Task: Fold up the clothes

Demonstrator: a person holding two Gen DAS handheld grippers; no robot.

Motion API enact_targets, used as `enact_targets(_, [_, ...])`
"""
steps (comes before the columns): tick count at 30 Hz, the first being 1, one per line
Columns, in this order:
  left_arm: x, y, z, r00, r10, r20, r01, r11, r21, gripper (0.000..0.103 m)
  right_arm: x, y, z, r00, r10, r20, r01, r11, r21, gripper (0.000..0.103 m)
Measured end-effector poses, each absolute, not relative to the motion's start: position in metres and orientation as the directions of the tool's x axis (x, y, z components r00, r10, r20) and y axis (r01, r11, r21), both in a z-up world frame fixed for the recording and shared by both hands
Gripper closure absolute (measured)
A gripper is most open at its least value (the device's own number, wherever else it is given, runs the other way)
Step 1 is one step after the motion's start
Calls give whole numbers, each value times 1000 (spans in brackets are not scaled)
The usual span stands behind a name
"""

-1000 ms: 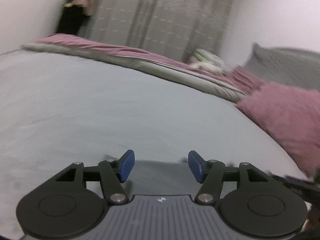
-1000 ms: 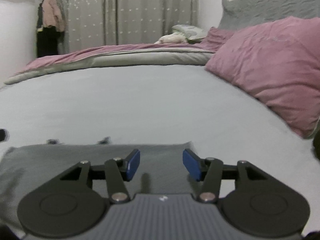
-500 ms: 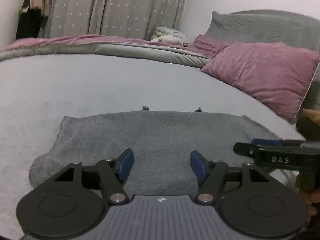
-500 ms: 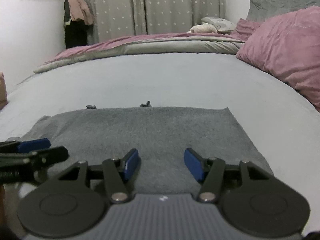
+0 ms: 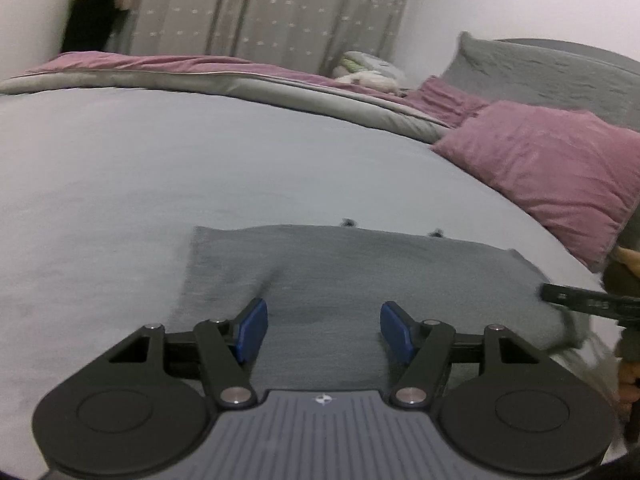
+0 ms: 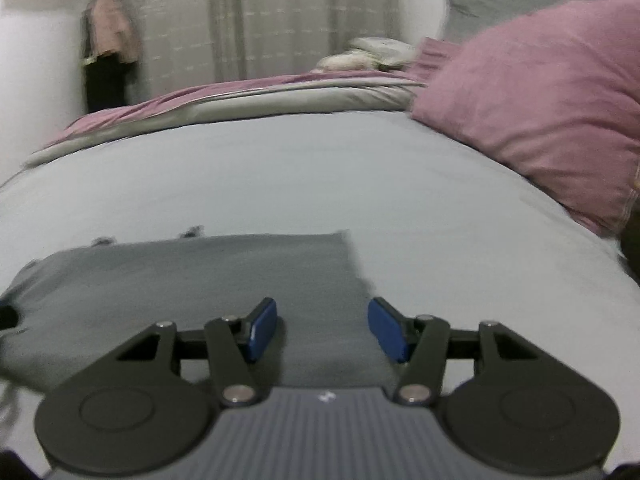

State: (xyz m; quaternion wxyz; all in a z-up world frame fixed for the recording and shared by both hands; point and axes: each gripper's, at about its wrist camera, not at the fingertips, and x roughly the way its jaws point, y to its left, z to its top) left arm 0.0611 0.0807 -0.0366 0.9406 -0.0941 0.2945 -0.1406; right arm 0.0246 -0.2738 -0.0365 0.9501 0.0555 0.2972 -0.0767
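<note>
Past the fingers it's all pale grey bedsheet [image 5: 160, 168]. Off to their right sits a plump pink velvet pillow [image 5: 560, 176] with a grey quilted pillow [image 5: 540, 68] behind it. Far ahead there's a folded pink and beige duvet [image 6: 248, 100], grey dotted curtains [image 5: 280, 12], and maybe some clothes hanging up [image 6: 110, 36], too blurry to tell.

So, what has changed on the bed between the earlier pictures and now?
Both cameras swung. The left gripper had mostly bare sheet ahead one second ago; now it is over the grey garment. The right gripper shifted towards its right edge. Nothing was gripped or released: both stay open, and the garment stays flat.
</note>
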Motion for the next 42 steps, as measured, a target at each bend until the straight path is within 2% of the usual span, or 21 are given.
enact_targets(6, [63, 111, -39, 800, -178, -573, 49, 971, -234, 40, 23, -312, -38, 788, -140, -599, 295, 941, 168, 49])
enact_targets(9, [69, 130, -39, 794, -134, -593, -52, 957, -287, 40, 23, -312, -32, 794, -151, -590, 298, 941, 161, 49])
enact_targets(13, [73, 151, -33, 784, -183, -593, -127, 888, -441, 40, 26, -298, -22, 811, -106, -575, 255, 949, 186, 46])
enact_targets(16, [72, 150, -27, 785, -230, -575, -121, 853, -507, 40, 27, -280, -15, 825, -44, -563, 195, 958, 212, 46])
enact_targets(22, [66, 114, -19, 759, -336, -558, 9, 862, -507, 40, 25, -236, -10, 818, 68, -571, 59, 978, 202, 45])
enact_targets(27, [66, 88, -29, 685, -397, -611, 24, 851, -525, 40, 23, -209, -12, 781, 118, -613, -11, 984, 176, 45])
enact_targets(30, [58, 86, -23, 681, -383, -624, 14, 859, -512, 40, 19, -216, -10, 767, 104, -633, 12, 984, 176, 45])
enact_targets(33, [48, 94, -22, 658, -414, -629, -21, 825, -565, 40, 10, -234, -6, 758, 98, -645, 63, 973, 222, 45])
enact_targets(38, [36, 111, -38, 607, -488, -627, -103, 734, -672, 40, -13, -274, -9, 722, 124, -681, 161, 927, 339, 44])
enact_targets(42, [28, 118, -61, 601, -519, -608, -225, 619, -752, 40, -29, -303, -22, 690, 207, -693, 232, 844, 484, 44])
